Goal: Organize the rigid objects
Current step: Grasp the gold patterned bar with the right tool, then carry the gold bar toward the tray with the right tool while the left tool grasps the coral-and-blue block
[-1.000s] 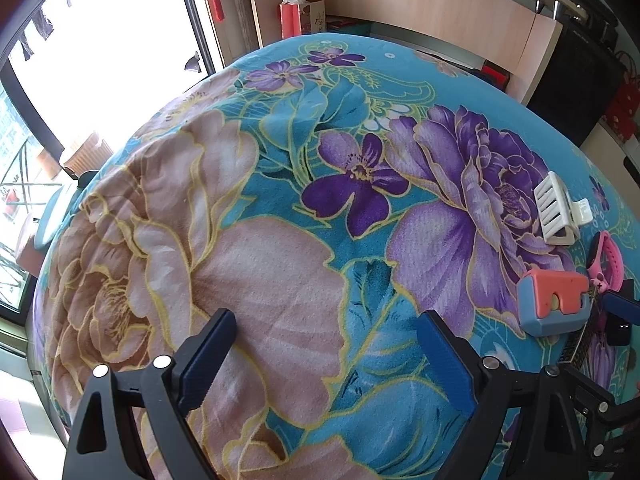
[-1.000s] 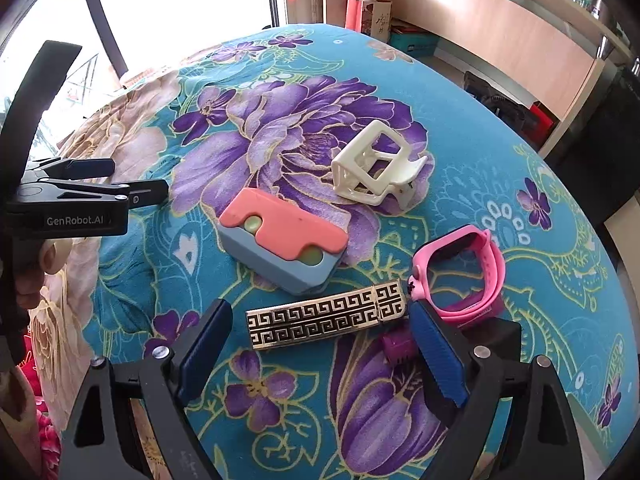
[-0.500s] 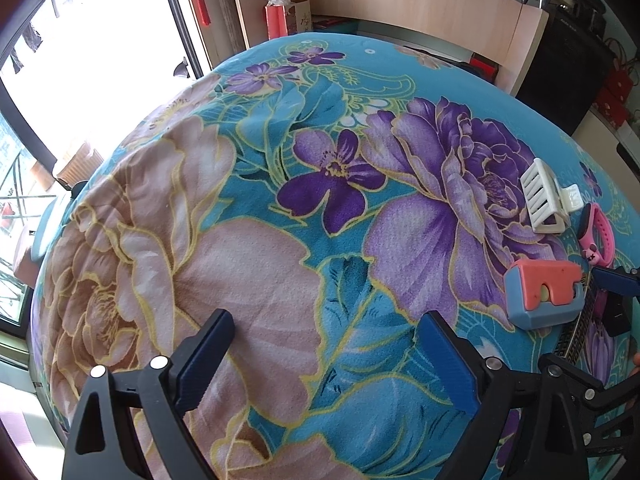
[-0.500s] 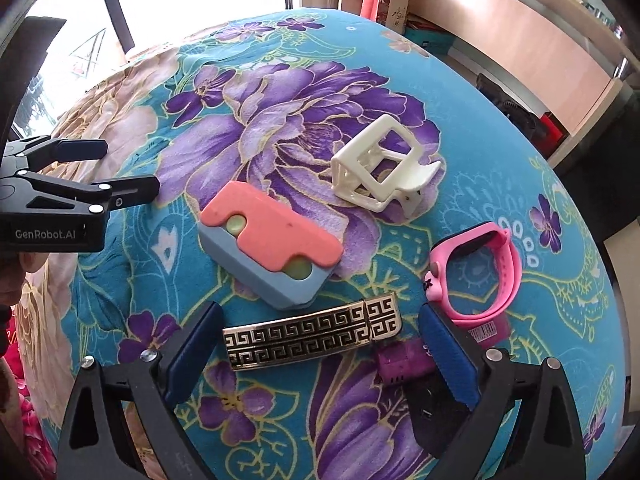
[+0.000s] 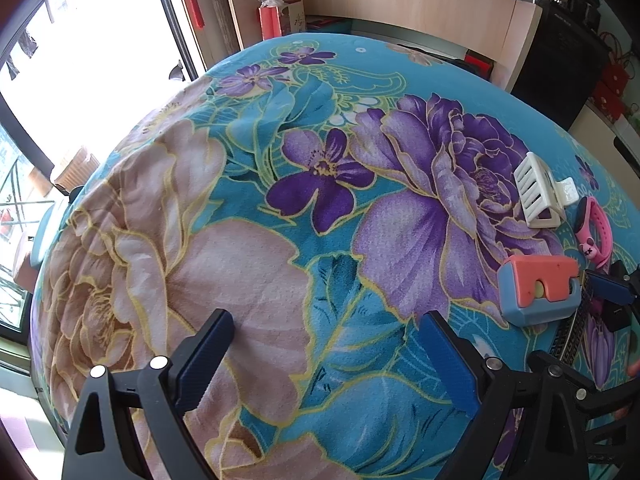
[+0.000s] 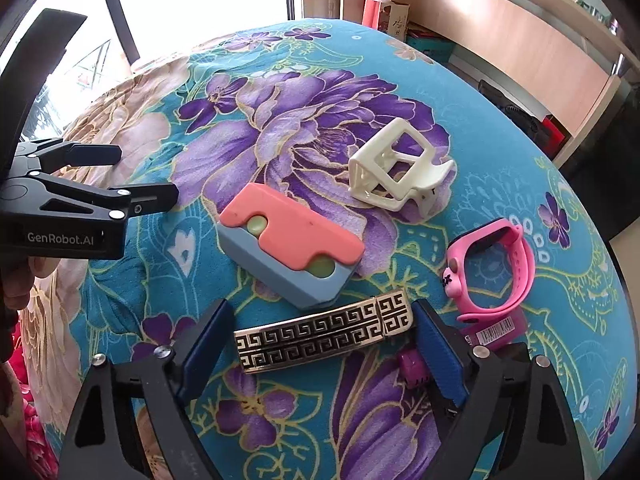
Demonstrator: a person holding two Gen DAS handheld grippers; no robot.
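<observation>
Straddling the patterned metal clip (image 6: 324,336) near the bed's (image 6: 500,168) right edge, the right gripper (image 6: 322,344) has been narrowing, not yet gripping; left gripper (image 5: 326,356) wide, empty; nothing sorted.

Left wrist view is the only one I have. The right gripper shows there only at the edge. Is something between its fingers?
Observer: Yes. A gold-and-black patterned bar lies crosswise between the fingers of the right gripper. Its jaws have just been closing a little, but a gap remains at the bar's left end.
Operator: Is anything hidden near its right finger?
Observer: A small purple piece lies against that finger, close to the bar's right end.
Operator: And the pink watch?
Observer: The pink watch seems to rest with its lower edge on a purple pack with a barcode label.
</observation>
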